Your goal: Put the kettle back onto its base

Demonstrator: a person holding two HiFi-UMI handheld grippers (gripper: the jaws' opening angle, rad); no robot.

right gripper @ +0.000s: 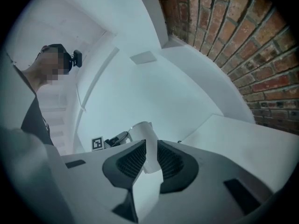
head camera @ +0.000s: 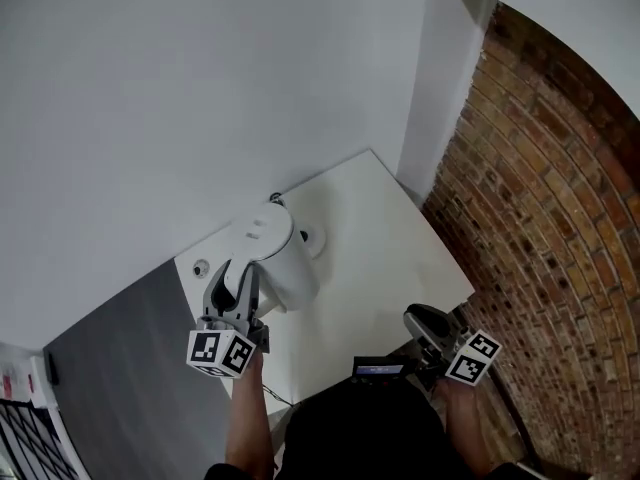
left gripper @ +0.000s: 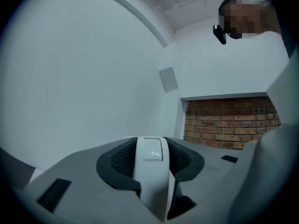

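The white kettle (head camera: 275, 263) is the only vessel here, and its lid (head camera: 262, 228) is down, so nothing of its inside shows. The left gripper (head camera: 236, 293) has it by the handle (left gripper: 152, 171). In the left gripper view the white handle fills the space between the two dark ribbed pads (left gripper: 121, 160), which press on it from both sides. The right gripper (head camera: 428, 328) carries nothing. Its jaws stand apart, and the right gripper view shows through the gap only the kettle far off and bare tabletop.

The kettle is near the left corner of a white table (head camera: 380, 268), close to the edge along the wall. I cannot tell whether its bottom rests on the top or hangs clear of it. Its round white base (head camera: 313, 236), with a dark spot at the centre, lies on the table just beside the kettle and partly hidden behind the body. The base is on the side toward the red brick wall (head camera: 540, 218) at the right. Plain white walls (head camera: 180, 98) rise behind the table, and grey floor (head camera: 130, 358) lies to its left.

The kettle is upright, long axis vertical, lid uppermost. Its handle faces the person, and the spout cannot be made out
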